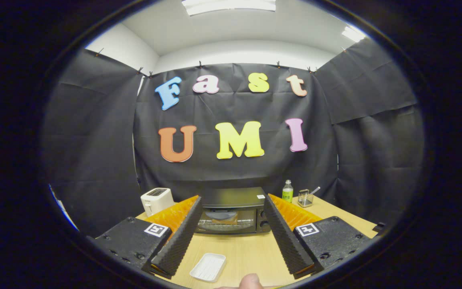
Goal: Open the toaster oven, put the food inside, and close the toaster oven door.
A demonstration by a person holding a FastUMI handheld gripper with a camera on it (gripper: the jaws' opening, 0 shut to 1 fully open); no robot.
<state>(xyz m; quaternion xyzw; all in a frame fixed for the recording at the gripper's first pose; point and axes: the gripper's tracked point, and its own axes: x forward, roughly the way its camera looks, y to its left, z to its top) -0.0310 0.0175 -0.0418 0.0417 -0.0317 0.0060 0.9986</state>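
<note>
I held the gripper (232, 198) straight at the toaster oven (227, 220), low in the middle of the picture beyond its wide, empty fingers, door shut, white tray (208, 267) bare, which fit start or finish.

A black toaster oven (231, 210) is seen at lower centre on a light wood-grain table (247, 253). A white toaster (157, 200), white ridged tray (208, 267) and green-labelled bottle (287, 192) are shown.

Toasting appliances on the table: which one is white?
The pop-up toaster, left of the open gripper fingers, is white. The toaster oven, beyond and between the fingers, is black.
</note>
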